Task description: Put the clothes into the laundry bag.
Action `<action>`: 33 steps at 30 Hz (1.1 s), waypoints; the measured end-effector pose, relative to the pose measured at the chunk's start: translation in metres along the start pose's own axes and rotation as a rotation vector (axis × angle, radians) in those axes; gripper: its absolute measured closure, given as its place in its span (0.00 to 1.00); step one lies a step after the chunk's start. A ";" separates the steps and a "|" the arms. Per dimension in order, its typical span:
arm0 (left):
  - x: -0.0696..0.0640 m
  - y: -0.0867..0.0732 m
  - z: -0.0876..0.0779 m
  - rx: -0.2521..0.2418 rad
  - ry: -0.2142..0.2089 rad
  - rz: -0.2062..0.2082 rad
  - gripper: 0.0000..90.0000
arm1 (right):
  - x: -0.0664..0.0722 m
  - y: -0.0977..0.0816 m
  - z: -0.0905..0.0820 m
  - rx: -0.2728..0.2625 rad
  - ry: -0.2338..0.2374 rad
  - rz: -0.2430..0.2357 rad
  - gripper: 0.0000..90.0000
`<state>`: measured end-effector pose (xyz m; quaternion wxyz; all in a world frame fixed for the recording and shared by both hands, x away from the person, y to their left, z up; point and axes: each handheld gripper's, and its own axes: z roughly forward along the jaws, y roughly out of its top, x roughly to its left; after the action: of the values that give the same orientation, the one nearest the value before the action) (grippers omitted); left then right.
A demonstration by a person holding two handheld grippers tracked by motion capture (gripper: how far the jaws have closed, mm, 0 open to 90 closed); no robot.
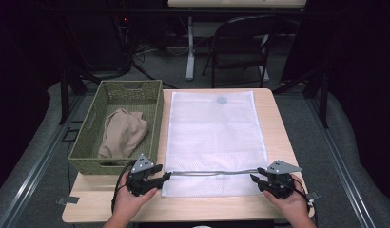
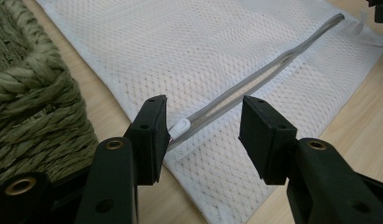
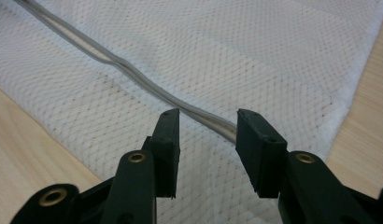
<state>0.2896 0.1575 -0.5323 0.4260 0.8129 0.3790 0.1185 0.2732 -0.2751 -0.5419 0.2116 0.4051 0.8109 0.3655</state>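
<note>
Both tongs stand spread at the near end of the surface [image 1: 274, 102], one at each end of a grey zip, and neither presses on anything. From largest to smallest: the wooden surface carries a white mesh bag [image 1: 214, 137] laid flat down its middle, smoothed out so that the zip [image 1: 212, 173] across its near end lies straight and easy to reach. Just left of the bag sits a green woven basket [image 1: 95, 128] with a beige cloth [image 1: 121, 133] bundled inside, close enough that the cloth can be lifted across in one short move; that nearness suggests the cloth is meant to go into the bag. The left tongs [image 2: 203, 128] sit at the zip's left end, with the small white puller [image 2: 179, 128] lying against the inner face of one jaw while the other jaw stands well off it, so the puller is framed but not pinched. The right tongs [image 3: 207, 133] straddle the zip's right end in the right gripper view, the grey band running between the open jaws with the mesh beneath. I judge this pairing is deliberate: one hand is placed to anchor the bag's far corner so the fabric stays taut, while the other is placed to take the puller and draw it along.
</note>
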 end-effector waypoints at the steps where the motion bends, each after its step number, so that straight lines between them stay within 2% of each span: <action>1: 0.000 0.000 0.000 0.000 -0.010 0.005 0.58 | 0.001 -0.001 0.000 0.000 0.008 -0.004 0.66; 3: -0.001 0.000 0.000 0.010 -0.018 0.021 0.58 | 0.004 -0.001 0.000 0.004 0.023 -0.020 0.66; 4: -0.003 0.000 0.001 0.010 -0.019 0.016 0.58 | 0.005 -0.001 0.000 0.001 0.023 -0.027 0.66; 7: -0.005 -0.001 0.000 0.014 -0.024 0.019 0.58 | 0.006 0.001 -0.001 -0.027 0.040 -0.022 0.65; 11: -0.007 0.000 -0.004 0.005 -0.013 0.028 0.57 | 0.007 0.001 0.000 -0.028 0.043 -0.027 0.64; 15: -0.007 0.001 -0.006 -0.001 -0.017 0.008 0.55 | 0.008 0.001 0.000 -0.026 0.049 -0.033 0.63; 21: -0.007 0.001 -0.010 -0.002 -0.012 0.002 0.53 | 0.006 0.004 0.003 -0.042 0.063 -0.027 0.61; 27: -0.006 0.004 -0.015 -0.016 -0.006 -0.007 0.53 | 0.005 0.004 0.005 -0.064 0.091 0.002 0.60; 30: -0.007 0.010 -0.022 -0.032 0.005 -0.007 0.52 | 0.005 0.004 0.005 -0.071 0.097 0.007 0.60; 33: -0.007 0.011 -0.026 -0.040 0.032 -0.001 0.50 | 0.007 0.004 0.007 -0.067 0.110 0.002 0.60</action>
<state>0.2770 0.1646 -0.5066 0.4359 0.8020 0.3840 0.1388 0.2762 -0.2648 -0.5436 0.1796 0.3779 0.8082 0.4144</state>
